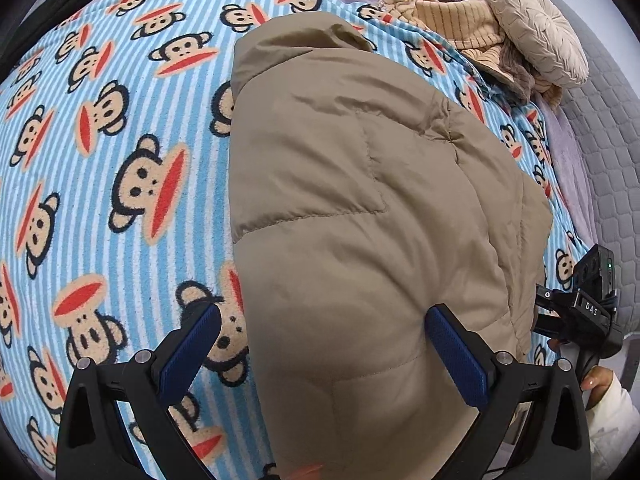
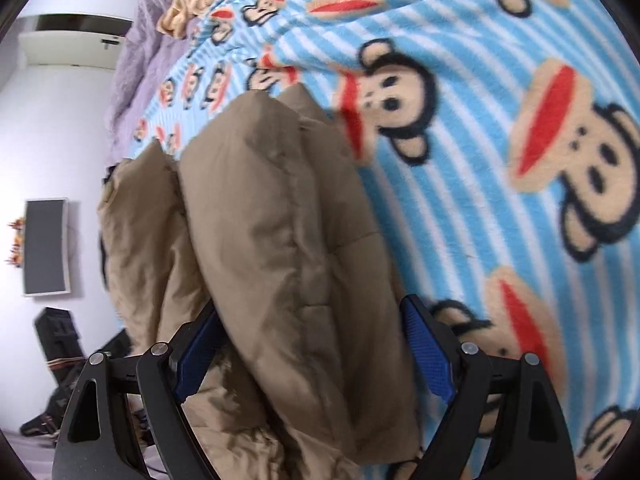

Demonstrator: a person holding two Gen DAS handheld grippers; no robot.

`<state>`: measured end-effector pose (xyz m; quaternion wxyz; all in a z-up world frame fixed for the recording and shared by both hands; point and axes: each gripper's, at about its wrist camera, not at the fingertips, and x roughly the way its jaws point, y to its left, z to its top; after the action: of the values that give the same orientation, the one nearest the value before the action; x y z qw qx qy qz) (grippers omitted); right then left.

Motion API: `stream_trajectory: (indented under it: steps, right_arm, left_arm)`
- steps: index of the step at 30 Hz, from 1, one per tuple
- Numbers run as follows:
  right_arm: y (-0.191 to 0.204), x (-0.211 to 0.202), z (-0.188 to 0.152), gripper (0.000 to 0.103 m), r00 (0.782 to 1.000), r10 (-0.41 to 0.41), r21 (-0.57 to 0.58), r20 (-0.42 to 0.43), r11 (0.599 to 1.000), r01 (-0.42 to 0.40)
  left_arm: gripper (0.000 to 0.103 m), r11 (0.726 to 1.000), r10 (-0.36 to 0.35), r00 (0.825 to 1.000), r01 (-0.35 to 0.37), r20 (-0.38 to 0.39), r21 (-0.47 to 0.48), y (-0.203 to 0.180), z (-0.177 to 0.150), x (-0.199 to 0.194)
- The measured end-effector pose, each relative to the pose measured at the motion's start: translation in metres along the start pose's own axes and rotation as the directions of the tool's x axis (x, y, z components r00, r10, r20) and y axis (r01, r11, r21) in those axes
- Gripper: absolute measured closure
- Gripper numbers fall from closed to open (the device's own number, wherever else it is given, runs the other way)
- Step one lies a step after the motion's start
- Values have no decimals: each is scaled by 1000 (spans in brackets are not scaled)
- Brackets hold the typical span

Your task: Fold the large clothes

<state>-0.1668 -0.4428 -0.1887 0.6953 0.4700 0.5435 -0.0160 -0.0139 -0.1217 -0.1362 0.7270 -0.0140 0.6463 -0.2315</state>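
In the left wrist view, a blue striped monkey-print blanket (image 1: 120,168) covered the bed, with a tan puffer jacket (image 1: 360,208) lying folded on it; beyond the jacket sat a round pleated cushion (image 1: 536,28) and a striped beige garment (image 1: 452,20). The left gripper (image 1: 322,328) hovered over the jacket's near end, jaws wide apart, empty. Beside the jacket, a hand (image 1: 600,380) held the other tool. In the right wrist view, the blanket (image 2: 480,120) met a white wall (image 2: 60,120). The right gripper (image 2: 310,332) had its jaws spread around the jacket (image 2: 280,220); whether they pinched it was unclear.
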Motion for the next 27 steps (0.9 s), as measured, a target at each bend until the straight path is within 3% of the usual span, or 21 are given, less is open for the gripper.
stream_trajectory:
  steps: [4,5,7,10,13,16,18,21,24,27]
  right_arm:
    - [9,-5,2,11,989,146,-10,4,989,-146]
    - [10,-7,4,0,986,165,-13,3,986,-165]
    - [15,-12,6,0,980,199,-31,9,980,-198]
    - [27,-12,6,0,988,155,-98,-24,983,-156]
    - [42,-2,8,0,998,19,-198,-59,980,-31]
    - [47,13,16,0,992,-90,-259,-83,964,66]
    - [47,25,24,0,988,-115,-268,-98,960,85]
    - [39,41,36,0,986,-94,-246,-141,968,57]
    - [28,58,43,0,979,-4,-169,-203,985,-31]
    - [22,68,45,0,975,51,-109,-219,991,-76]
  left_arm:
    - [0,998,-53,999,53,-2,-14,5,6,1]
    - [0,997,-69,998,69,1,-22,7,8,1]
    - [0,994,-99,995,99,7,-38,15,13,-1]
    - [0,991,-130,992,130,2,-44,23,20,1]
    - [0,986,-164,986,164,-5,-30,30,26,7]
    - [0,978,-208,978,207,-30,-33,36,32,21]
    - [0,969,-246,968,243,-47,-50,37,35,32]
    - [0,947,-316,946,309,-72,-86,40,40,53]
    - [0,924,-369,925,355,-89,-142,39,42,68]
    - [0,931,-350,932,336,-92,-143,31,44,74]
